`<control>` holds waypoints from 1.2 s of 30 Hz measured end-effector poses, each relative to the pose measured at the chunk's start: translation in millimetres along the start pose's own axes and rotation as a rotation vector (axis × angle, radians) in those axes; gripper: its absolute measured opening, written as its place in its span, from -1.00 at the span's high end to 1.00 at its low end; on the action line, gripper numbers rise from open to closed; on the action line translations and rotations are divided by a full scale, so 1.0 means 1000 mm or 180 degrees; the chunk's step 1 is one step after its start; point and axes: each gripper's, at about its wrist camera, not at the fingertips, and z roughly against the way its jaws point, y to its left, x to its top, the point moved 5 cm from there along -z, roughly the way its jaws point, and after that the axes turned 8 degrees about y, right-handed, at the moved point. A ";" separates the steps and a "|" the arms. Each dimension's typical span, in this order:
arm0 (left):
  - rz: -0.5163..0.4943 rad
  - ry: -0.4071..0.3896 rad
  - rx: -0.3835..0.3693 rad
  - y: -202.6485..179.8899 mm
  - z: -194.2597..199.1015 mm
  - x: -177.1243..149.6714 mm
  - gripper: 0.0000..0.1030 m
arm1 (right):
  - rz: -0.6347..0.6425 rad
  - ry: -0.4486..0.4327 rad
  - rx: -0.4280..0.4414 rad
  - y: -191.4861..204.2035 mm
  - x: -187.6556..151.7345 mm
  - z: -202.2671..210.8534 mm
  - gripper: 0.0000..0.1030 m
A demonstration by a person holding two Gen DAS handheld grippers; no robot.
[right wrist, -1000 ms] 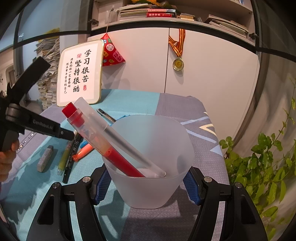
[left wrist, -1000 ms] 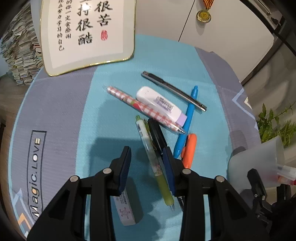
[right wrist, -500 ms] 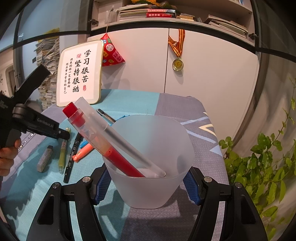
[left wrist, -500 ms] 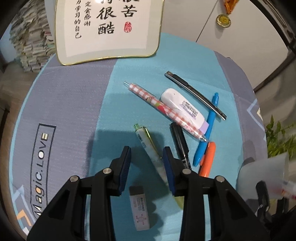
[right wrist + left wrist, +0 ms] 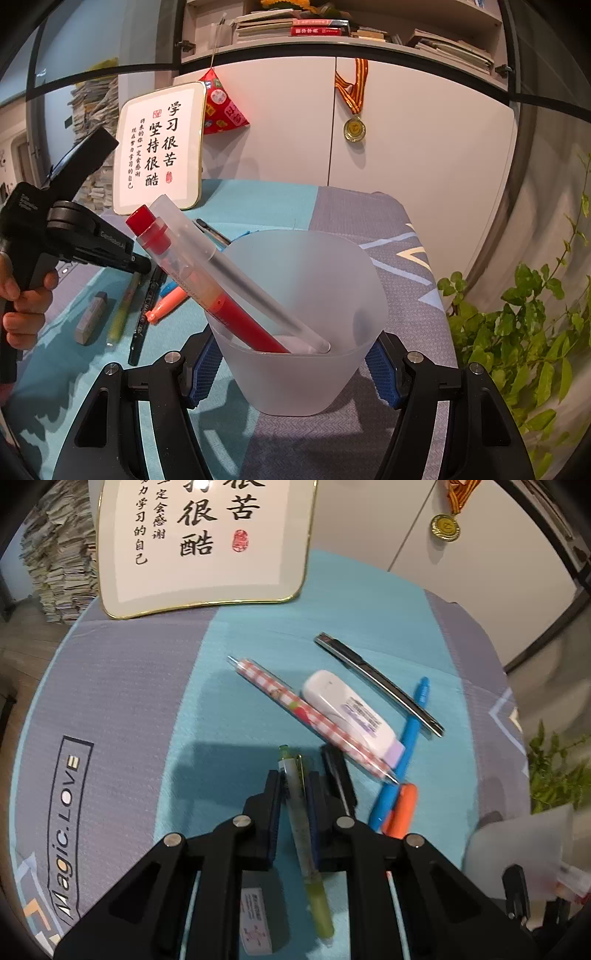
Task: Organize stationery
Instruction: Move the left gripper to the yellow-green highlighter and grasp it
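Covering the worktop is a grey and teal cloth on which the stationery is laid, and a framed calligraphy plaque is propped at its far edge. At the near right side a frosted plastic cup is clamped between the blue pads of the right gripper — the jaws are spread wide and pressed against both walls of the cup. Inside it a red marker and a translucent pen are leaned towards the left, their tops well above the rim.

Near the middle of the cloth the loose items are grouped. A black utility knife is laid diagonally at the far side, with a white correction-tape dispenser just beside it and a red-checked pen touching the dispenser's near edge. A blue pen is crossed by the tip of the knife, and an orange highlighter is seen just beside its lower end. A black marker is partly hidden behind the right finger of the left gripper.

That gripper is lowered over a yellow-green pen, its jaws drawn in almost completely around the barrel near the clip end — the pads appear to be touching it on both sides, while the pen is seen lying along the cloth. A small eraser is found beneath the gripper's left arm, close to the near edge.
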 end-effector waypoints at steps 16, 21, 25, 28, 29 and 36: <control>-0.0414 -0.0726 -0.0355 -0.023 0.102 -0.031 0.91 | -0.0001 -0.0006 -0.0013 -0.001 0.000 0.000 -0.37; -0.0574 -0.0847 -0.0335 -0.034 0.114 -0.037 0.90 | -0.0008 -0.0011 -0.0021 -0.002 -0.001 0.001 -0.37; -0.0496 -0.0672 -0.0159 -0.024 0.089 -0.026 0.88 | -0.0014 -0.0024 -0.0019 -0.002 -0.001 0.002 -0.37; -0.0382 -0.0465 0.0044 -0.007 0.060 -0.020 0.83 | -0.0026 -0.0032 -0.0007 -0.003 -0.001 0.003 -0.37; -0.0302 -0.0350 0.0087 0.001 0.047 -0.017 0.83 | -0.0031 -0.0030 -0.0001 -0.003 -0.001 0.003 -0.37; -0.0105 -0.0052 0.0185 0.018 0.006 -0.007 0.43 | -0.0027 -0.0025 0.0004 -0.002 0.000 0.003 -0.37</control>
